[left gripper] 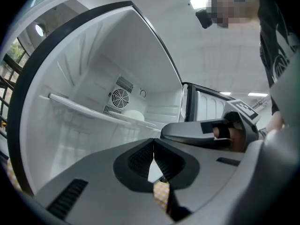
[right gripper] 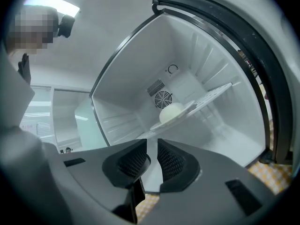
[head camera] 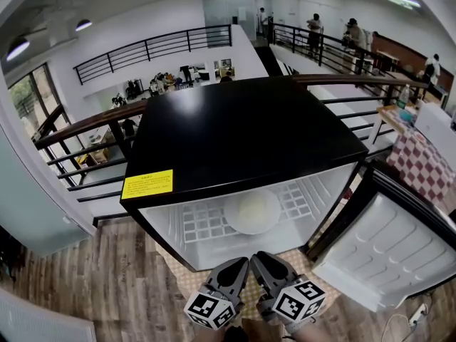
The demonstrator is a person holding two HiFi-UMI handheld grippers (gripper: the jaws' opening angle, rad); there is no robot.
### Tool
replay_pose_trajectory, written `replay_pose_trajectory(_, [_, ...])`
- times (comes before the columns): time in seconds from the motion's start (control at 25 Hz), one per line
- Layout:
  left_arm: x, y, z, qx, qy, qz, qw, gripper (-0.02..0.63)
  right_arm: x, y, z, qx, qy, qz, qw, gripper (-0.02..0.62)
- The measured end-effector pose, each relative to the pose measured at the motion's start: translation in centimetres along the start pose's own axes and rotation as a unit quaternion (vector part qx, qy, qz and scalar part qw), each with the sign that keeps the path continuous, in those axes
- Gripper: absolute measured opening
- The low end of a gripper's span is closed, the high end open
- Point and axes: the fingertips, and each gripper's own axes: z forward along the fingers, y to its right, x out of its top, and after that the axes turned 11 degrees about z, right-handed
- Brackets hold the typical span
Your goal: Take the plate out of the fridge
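The reach is judged to be only starting. The fridge (head camera: 242,127) door (head camera: 385,251) is open at the right. The left gripper (head camera: 239,263) is closed on nothing, and the right gripper (head camera: 261,258) is parted a little and empty. The round, smooth, pale plate (head camera: 251,211) is seen on the white wire shelf (head camera: 199,223) inside, apart from both. Next, jaws must be opened and brought to its thin rim
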Motion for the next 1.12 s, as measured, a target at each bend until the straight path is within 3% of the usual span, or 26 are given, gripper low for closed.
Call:
replay_pose_trajectory(0.36, [0.2, -0.7, 0.9, -0.008, 0.003, 0.001, 1.0, 0.009, 2.3, 0.9, 1.3, -0.006, 0.028, 0.096, 0.995, 0.095])
replay_pose_trajectory(0.84, [-0.5, -1.1, 1.5, -0.017, -0.004, -0.004, 0.9998, 0.009, 4.7, 2.1, 3.0, 0.002, 0.081, 0.258, 0.963, 0.133])
replay_pose_trajectory(1.12, [-1.0, -1.4, 1.4, -0.016, -0.009, -0.01, 0.9998, 0.009, 4.9, 3.1, 3.8, -0.017, 0.076, 0.296, 0.952, 0.133])
